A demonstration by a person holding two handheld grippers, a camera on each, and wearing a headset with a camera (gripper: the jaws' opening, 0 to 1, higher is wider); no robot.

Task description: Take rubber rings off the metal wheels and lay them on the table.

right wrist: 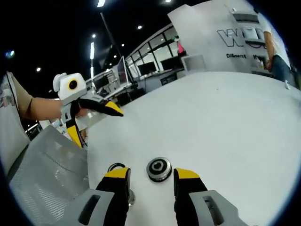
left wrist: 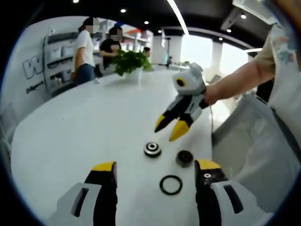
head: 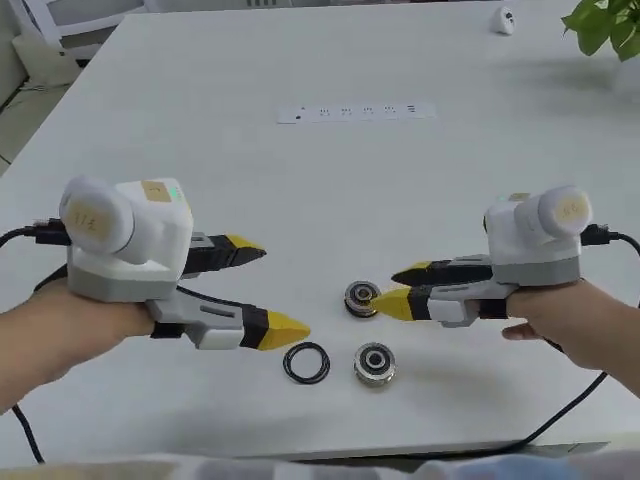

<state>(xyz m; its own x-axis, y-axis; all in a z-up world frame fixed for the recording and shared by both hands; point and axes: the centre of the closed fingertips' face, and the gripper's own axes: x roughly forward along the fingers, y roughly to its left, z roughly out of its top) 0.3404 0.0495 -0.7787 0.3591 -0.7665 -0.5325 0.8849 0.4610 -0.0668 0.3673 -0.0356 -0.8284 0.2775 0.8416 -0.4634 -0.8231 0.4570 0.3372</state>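
Left claw wide near a loose rubber ring, right claw narrowly apart, empty, by two metal wheels.

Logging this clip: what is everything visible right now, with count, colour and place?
metal wheels: two, silver with dark centres, near table edge, one closer to the person
rubber ring: one, black, flat on the table beside the closer wheel
table: one, white
power strip: one, white, mid-table
plant: one, green, far right corner
small object: one, white, far edge, too small to identify
people: at least two, background
cables: black, trailing from the grippers
left gripper: white-grey, yellow-tipped fingers, open, above the ring
right gripper: same colours, open, at the farther wheel
hands: two, one holding each gripper
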